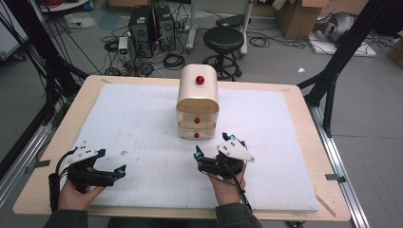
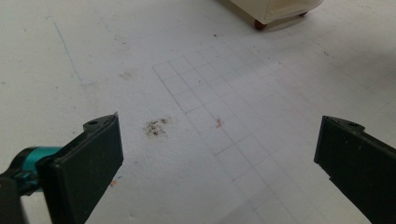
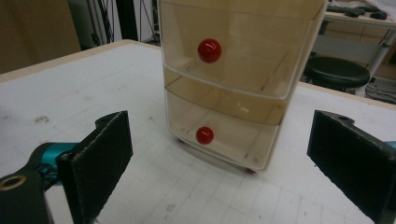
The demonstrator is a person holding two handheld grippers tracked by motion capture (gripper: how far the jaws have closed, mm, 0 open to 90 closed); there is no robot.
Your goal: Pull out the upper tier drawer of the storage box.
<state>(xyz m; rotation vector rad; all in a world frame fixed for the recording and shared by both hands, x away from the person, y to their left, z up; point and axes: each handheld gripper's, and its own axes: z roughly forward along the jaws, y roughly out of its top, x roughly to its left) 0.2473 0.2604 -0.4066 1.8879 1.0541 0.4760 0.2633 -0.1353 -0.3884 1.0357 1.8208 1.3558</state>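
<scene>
Right fingers: the two black pads [image 3: 100, 158] of the right gripper [image 1: 214, 146] stand spread wide and grasp nothing; the gap between them frames the drawer fronts.
Left fingers: the black pads [image 2: 88, 163] of the left gripper [image 1: 110, 166] are released too, with only bare white surface between them.
Task's thing: the small cream plastic drawer cabinet with red ball knobs [image 1: 197, 101] stands upright at the middle of the desk, just beyond the right gripper and not touched by it.
Drawers: the upper translucent drawer [image 3: 233, 56] and the lower translucent drawer [image 3: 219, 130] both look pushed in, flush with the frame.
Nearest knob: the lower red knob [image 3: 204, 135] lies ahead of the right fingers, still apart.
Support: the white gridded foam board [image 1: 142, 142] covers the wooden desk [image 1: 304, 109].
Progress: at the very start, by my reading; approach under way, no knob gripped, no drawer pulled.
Left to do: close in, pinch a knob, draw it out.
</scene>
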